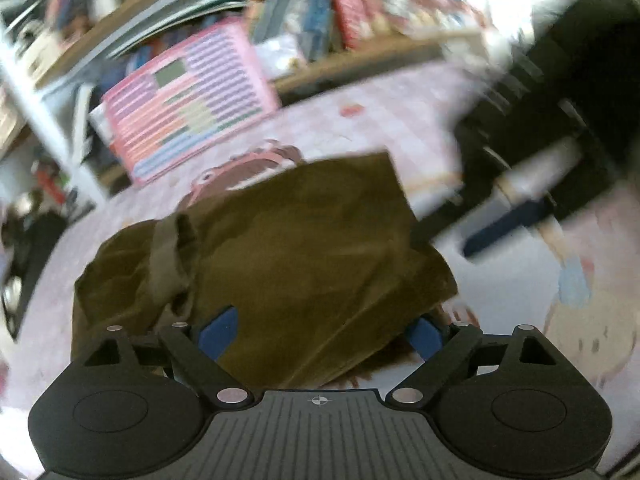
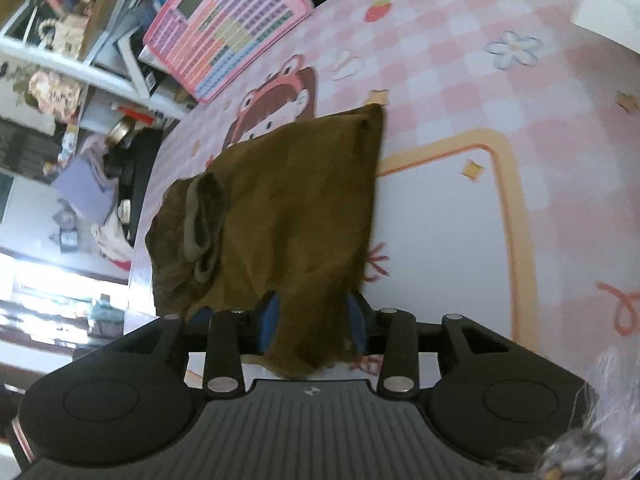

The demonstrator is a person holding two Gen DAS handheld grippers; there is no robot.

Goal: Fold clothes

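An olive-brown garment (image 1: 304, 248) lies folded on the pink cartoon mat (image 1: 520, 300), with a bunched sleeve and its grey cuff (image 1: 164, 252) at the left end. My left gripper (image 1: 322, 334) stands wide open over the garment's near edge, a blue finger (image 1: 218, 332) on each side. In the right wrist view the garment (image 2: 288, 200) narrows to a gathered strip that runs between the blue fingers (image 2: 270, 320) of my right gripper (image 2: 313, 320). The jaws stand partly apart around it, not squeezing it. The right gripper's blurred black body (image 1: 532, 152) shows at the upper right of the left wrist view.
A pink chart board (image 2: 228, 28) leans at the mat's far edge. Behind it are crowded shelves of books and boxes (image 1: 344, 12). A white sheet (image 2: 608, 4) lies at the far right. The mat's left edge (image 2: 136, 248) drops to a cluttered floor.
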